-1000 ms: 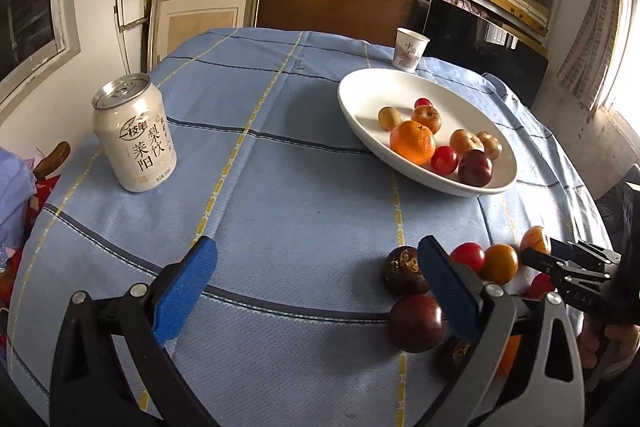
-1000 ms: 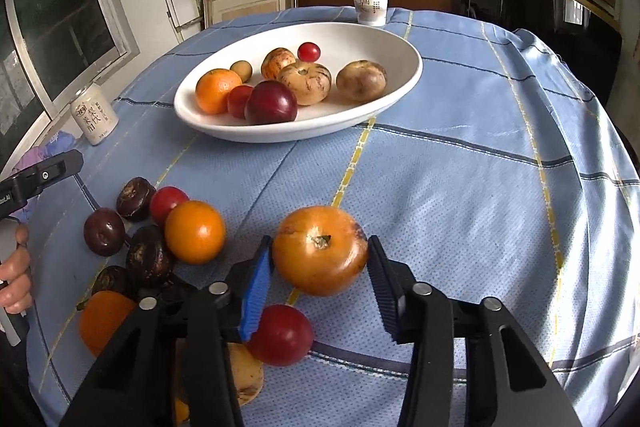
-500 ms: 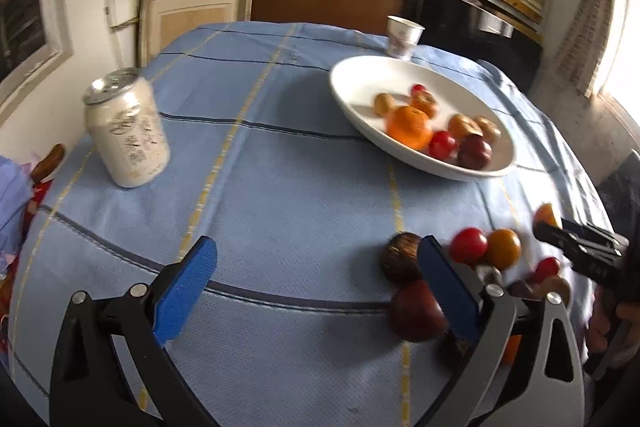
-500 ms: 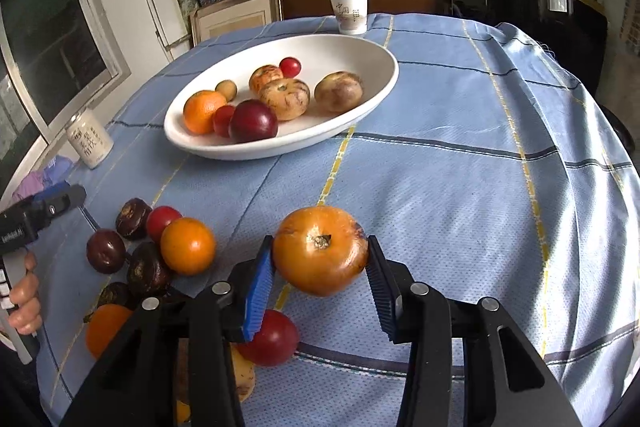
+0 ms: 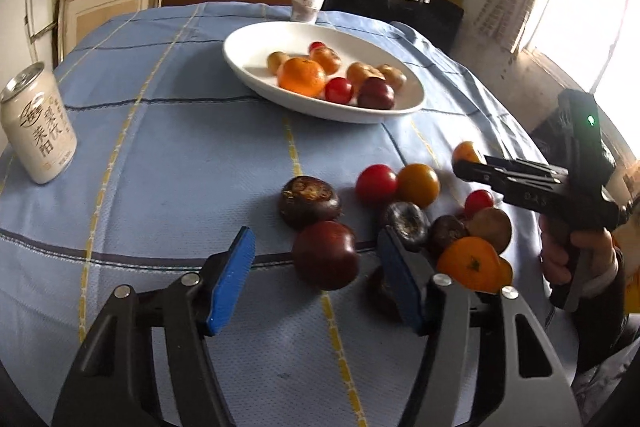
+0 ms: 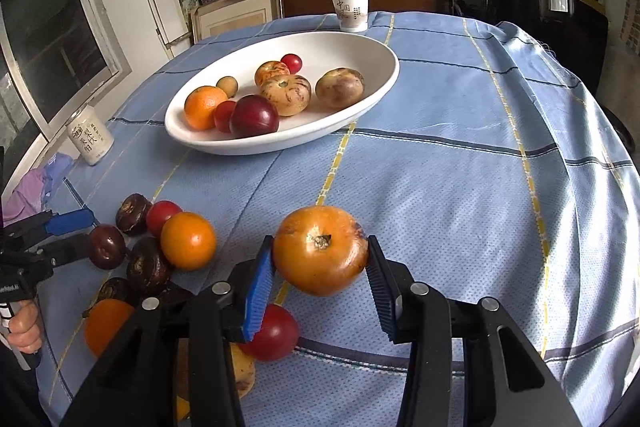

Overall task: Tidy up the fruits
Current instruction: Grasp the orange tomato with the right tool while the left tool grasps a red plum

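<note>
Several loose fruits lie on the blue cloth: a dark plum [image 5: 325, 255], a brown-capped dark fruit [image 5: 310, 202], a red tomato [image 5: 376, 183] and an orange one [image 5: 418, 185]. My left gripper [image 5: 316, 239] straddles the dark plum. Its jaws are closing, with a gap still showing on each side of the plum. My right gripper [image 6: 319, 247] is shut on an orange tomato [image 6: 320, 251] and holds it just above the cloth. The white oval bowl [image 6: 384, 67] beyond holds several fruits, among them a mandarin [image 6: 204, 107] and a dark red plum [image 6: 254, 115].
A drink can [image 5: 38, 131] stands at the left of the table and a paper cup [image 6: 350, 9] behind the bowl. A hand [image 5: 560, 255] grips the right tool. Shelves and a dark cabinet stand past the table's far edge.
My left gripper has shifted toward the loose fruits and tilted, and its jaws have narrowed around the dark plum. The right gripper has kept still with the orange tomato in it.
</note>
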The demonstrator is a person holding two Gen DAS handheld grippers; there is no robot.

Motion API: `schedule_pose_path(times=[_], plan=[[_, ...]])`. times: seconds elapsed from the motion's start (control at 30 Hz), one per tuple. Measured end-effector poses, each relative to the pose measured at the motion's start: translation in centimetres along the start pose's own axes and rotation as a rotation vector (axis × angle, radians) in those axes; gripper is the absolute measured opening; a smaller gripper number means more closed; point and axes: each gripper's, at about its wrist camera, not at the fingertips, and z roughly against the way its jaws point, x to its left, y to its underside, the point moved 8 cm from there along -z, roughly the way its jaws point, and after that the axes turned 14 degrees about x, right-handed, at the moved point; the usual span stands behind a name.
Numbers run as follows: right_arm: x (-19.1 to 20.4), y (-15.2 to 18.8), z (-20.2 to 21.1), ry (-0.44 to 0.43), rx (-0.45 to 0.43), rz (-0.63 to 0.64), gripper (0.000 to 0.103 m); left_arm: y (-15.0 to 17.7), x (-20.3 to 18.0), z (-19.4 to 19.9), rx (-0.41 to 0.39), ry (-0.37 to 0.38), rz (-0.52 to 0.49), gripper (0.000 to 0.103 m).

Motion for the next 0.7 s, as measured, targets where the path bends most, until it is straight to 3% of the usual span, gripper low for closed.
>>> schedule_pose_path(times=[0.13,0.7], plan=[[0.0,0.0,0.0,0.001,0.002,-0.005,0.046,0.4,-1.0,-0.9,0.03,-0.021,-0.044,0.048],[-0.2,0.1,0.2,0.005,-0.007,-0.003,0.046,0.7,-0.3,-2.3,0.069,-0.065,-0.035,0.036]])
